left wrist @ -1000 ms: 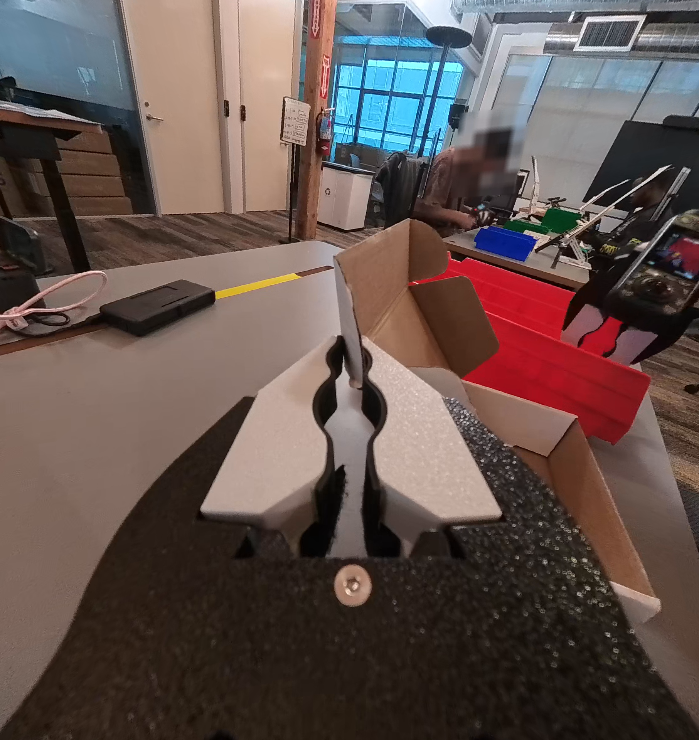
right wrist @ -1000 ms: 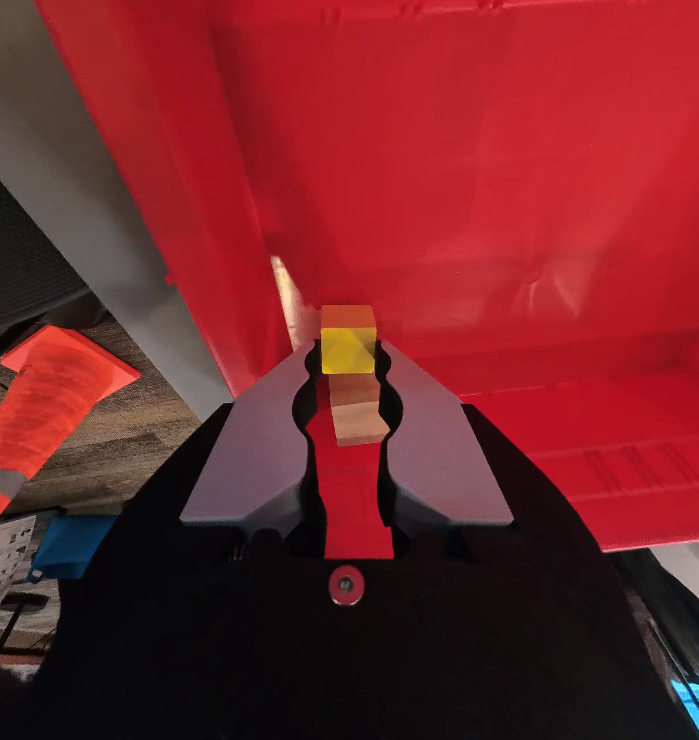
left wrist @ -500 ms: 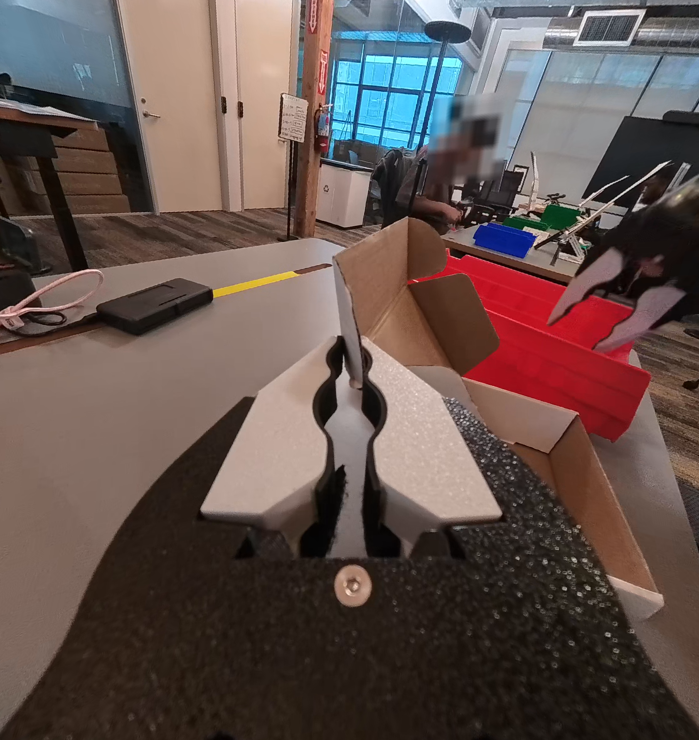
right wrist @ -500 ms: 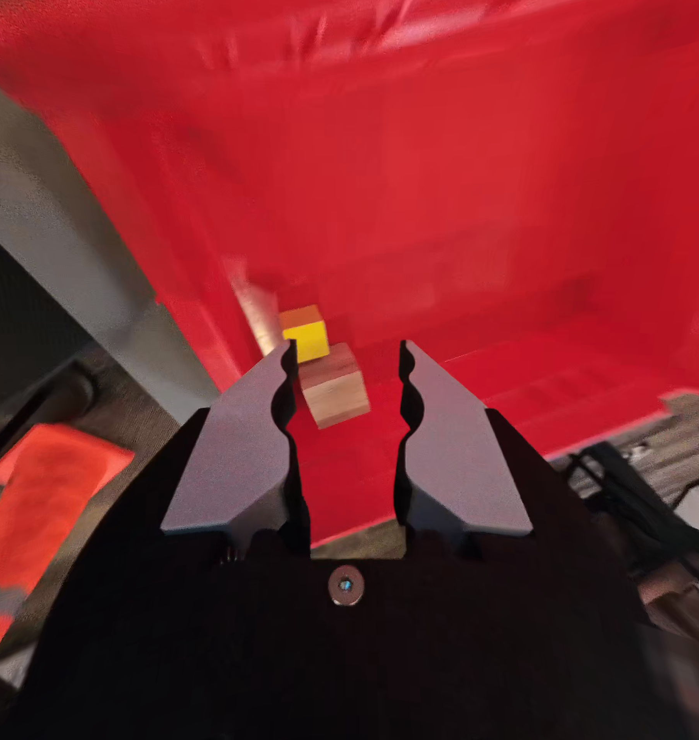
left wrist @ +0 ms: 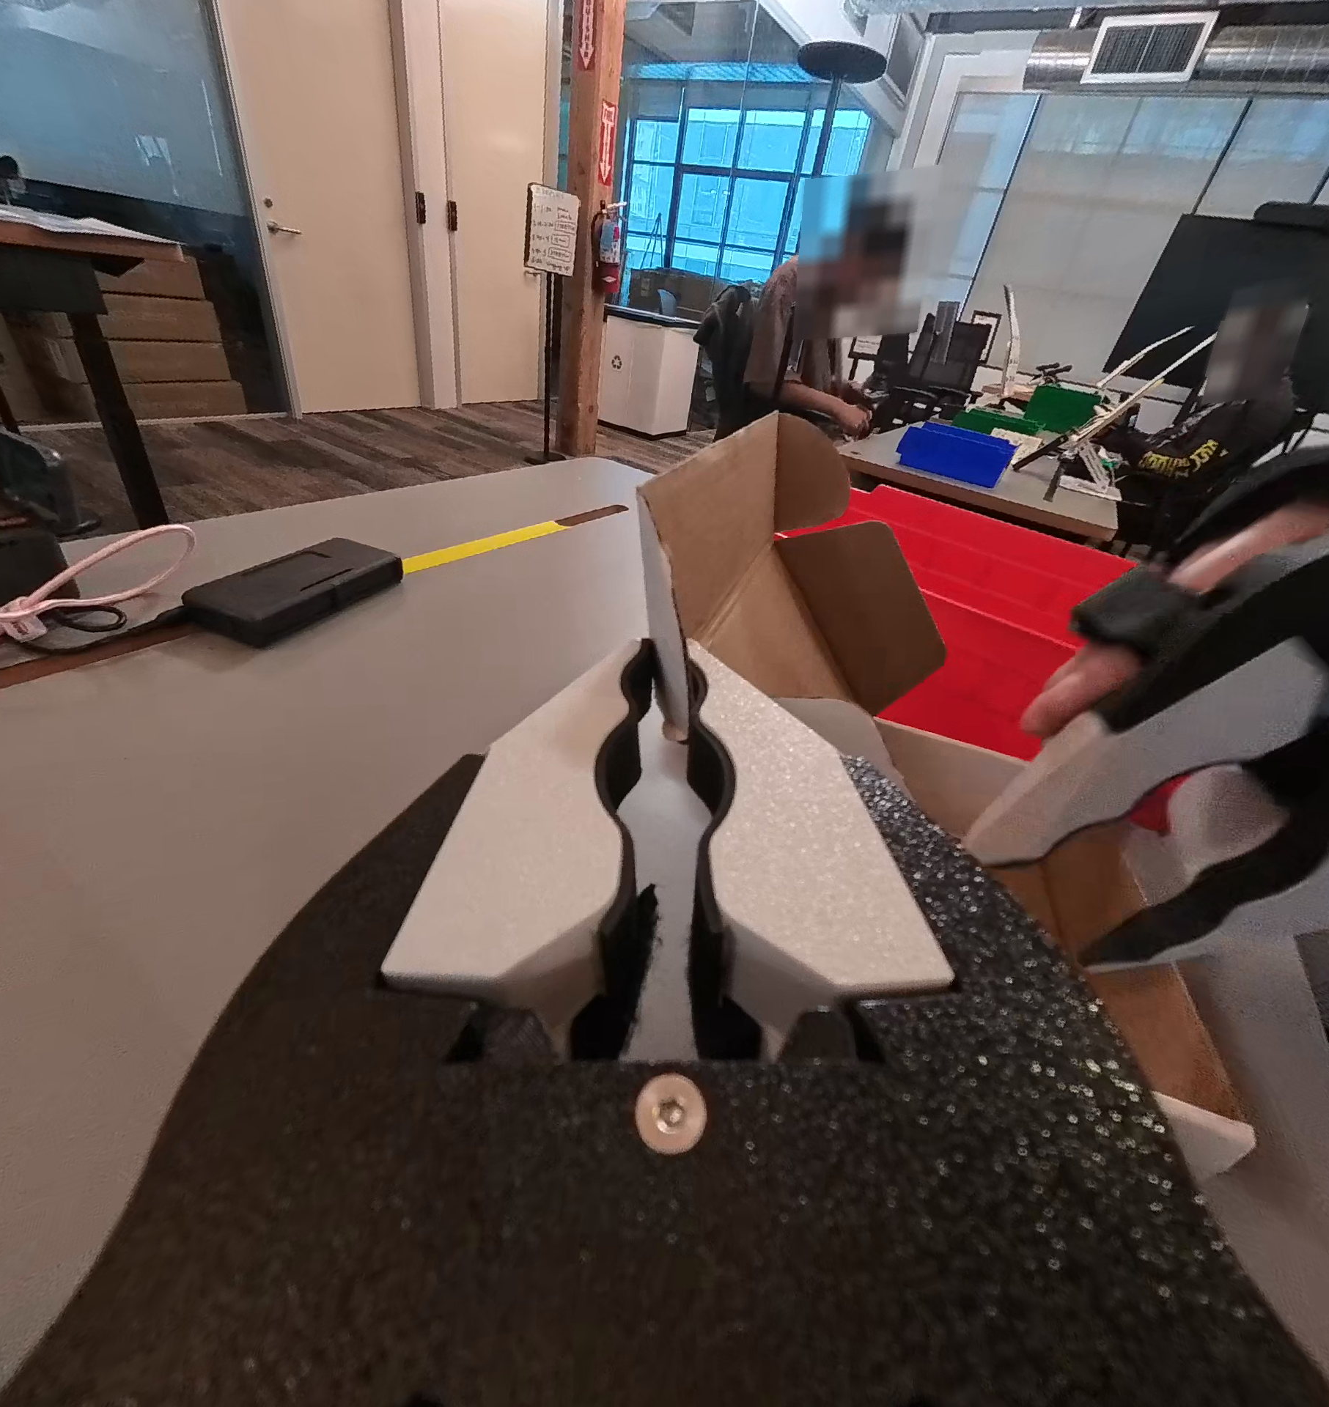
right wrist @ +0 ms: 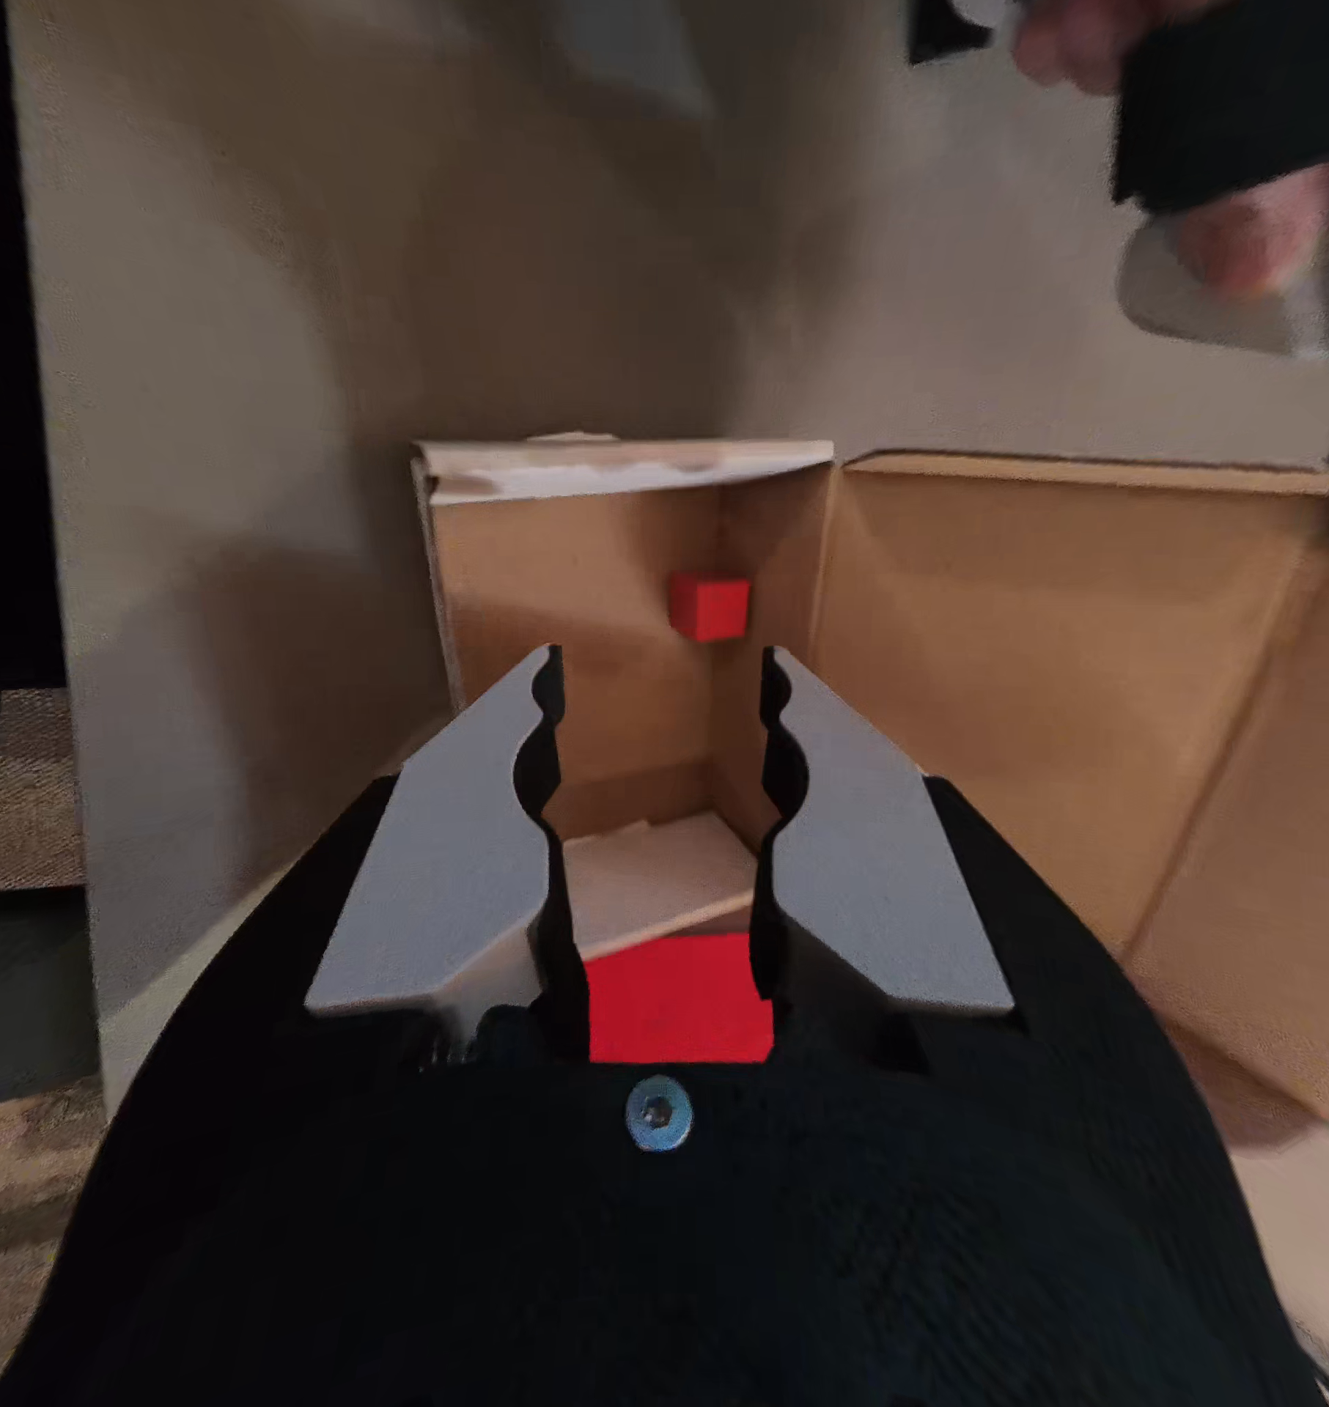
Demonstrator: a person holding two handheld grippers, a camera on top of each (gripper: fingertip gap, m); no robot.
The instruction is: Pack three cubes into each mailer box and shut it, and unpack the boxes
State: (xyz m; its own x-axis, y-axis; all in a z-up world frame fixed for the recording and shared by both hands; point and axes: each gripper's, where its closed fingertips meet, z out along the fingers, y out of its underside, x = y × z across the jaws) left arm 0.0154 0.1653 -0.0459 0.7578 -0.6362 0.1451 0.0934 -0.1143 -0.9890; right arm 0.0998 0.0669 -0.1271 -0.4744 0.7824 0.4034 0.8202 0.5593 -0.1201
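Mailer box (left wrist: 790, 609) open on grey tabletop (left wrist: 265, 761), beside red bin (left wrist: 973, 609), lid raised upright and pinched at its edge by left tongs (left wrist: 669, 685), pads pressed on the cardboard. Red cube (right wrist: 709, 615) inside box, lying near the lid fold. Right tongs (right wrist: 661, 670) spread wide above box interior, gripping nothing.

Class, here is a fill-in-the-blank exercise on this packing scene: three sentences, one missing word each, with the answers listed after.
1. The left gripper is shut on the mailer box's upright ____.
2. The cube inside the mailer box is ____ in colour.
3. The right gripper's jaws stand ____, with nothing between them.

Missing words: lid; red; open
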